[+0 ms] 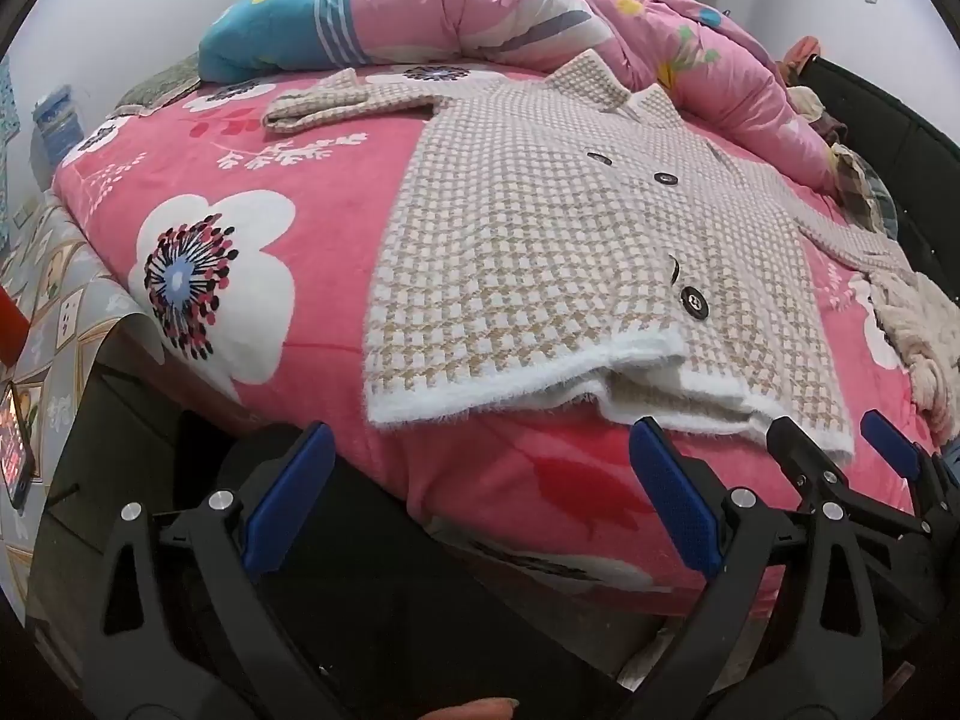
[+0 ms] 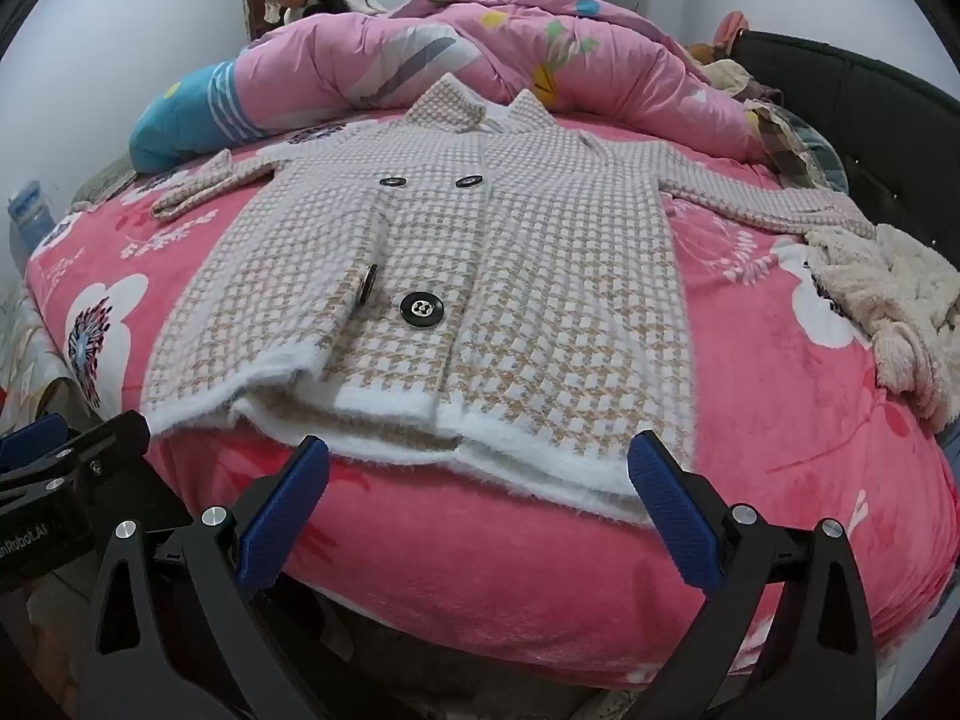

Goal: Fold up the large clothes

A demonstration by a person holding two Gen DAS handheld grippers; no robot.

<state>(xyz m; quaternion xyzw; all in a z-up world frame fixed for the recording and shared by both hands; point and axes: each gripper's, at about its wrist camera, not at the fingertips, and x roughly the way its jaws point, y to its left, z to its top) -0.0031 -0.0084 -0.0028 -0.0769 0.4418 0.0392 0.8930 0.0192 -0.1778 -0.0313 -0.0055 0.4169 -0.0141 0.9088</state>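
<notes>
Pink bed cover: a plush blanket (image 2: 750, 420) with big white flowers is covering the whole bed and carrying everything else.
Quilt: a puffy pink quilt (image 2: 420, 60), with a blue striped end at the left, is lying bunched along the far side of the bed.
Headboard: a dark padded headboard (image 2: 870, 120) is curving around the right side.
Coat: the beige and white houndstooth coat (image 2: 480, 276) is lying front up in the middle of the bed, collar toward the quilt, fluffy white hem toward the near edge. Both sleeves are spreading outward, the left one bent, the right one reaching toward the headboard. At the hem the front flaps are lying slightly apart, showing the white lining.
Fleece garment: a cream fuzzy garment (image 2: 888, 300) is sitting crumpled at the right, just beside the end of the coat's right sleeve.
Person: someone is sitting behind the quilt at the far wall.
Right gripper: the right gripper (image 2: 480, 516) is hovering over the near bed edge, its blue fingers (image 2: 672, 510) standing wide, holding nothing, the coat's hem just beyond their tips.
Left gripper: the left gripper (image 1: 480, 510) is hovering likewise to the left, its fingers (image 1: 288, 504) wide and empty, just short of the hem.
Buttons: four black buttons (image 2: 422, 309) are showing on the coat front, two near the collar, two lower down.
</notes>
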